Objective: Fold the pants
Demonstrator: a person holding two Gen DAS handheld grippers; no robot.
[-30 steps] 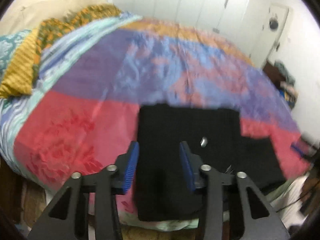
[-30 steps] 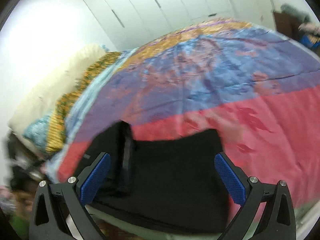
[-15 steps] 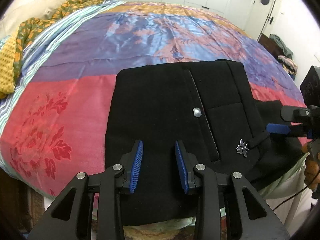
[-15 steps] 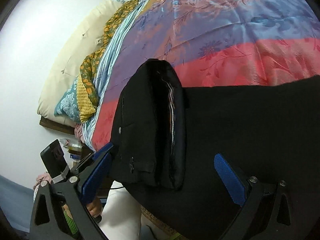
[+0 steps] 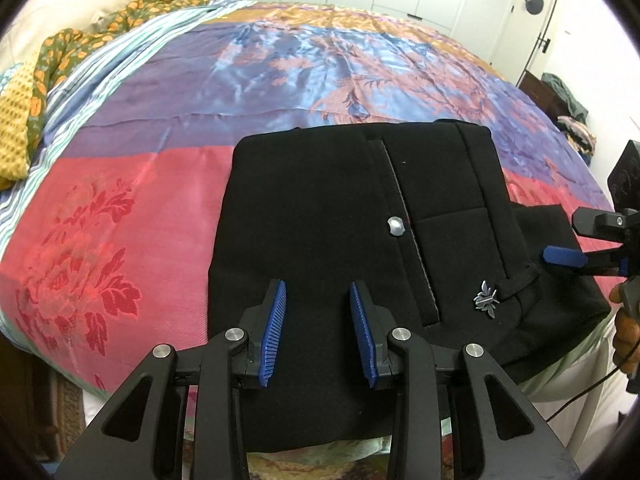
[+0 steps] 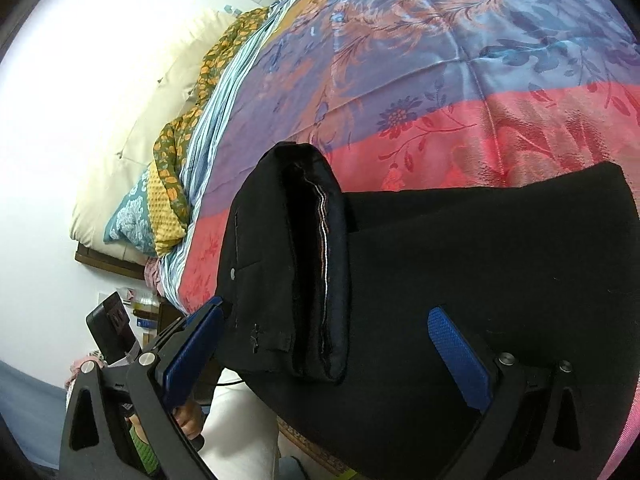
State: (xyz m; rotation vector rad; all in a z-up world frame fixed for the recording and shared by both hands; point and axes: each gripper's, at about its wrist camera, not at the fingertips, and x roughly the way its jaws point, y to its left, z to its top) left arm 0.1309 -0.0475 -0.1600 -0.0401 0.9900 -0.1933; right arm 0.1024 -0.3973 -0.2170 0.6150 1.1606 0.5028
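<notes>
At the far left of the left wrist view, a yellow waffle-knit cloth and an orange-flowered cloth are lying along the head of the bed, whose satin bedspread is running in red, purple and blue bands. The left gripper is hovering low over the near edge of the black pants, its blue jaws standing slightly apart with nothing between them. The pants are lying folded into a compact block near the front edge of the bed, on the red band, with a silver button and a small metal leaf emblem facing up. Further right, the right gripper is reaching in from the side, its jaws spread wide around the stacked waistband end, not closed on it.
</notes>
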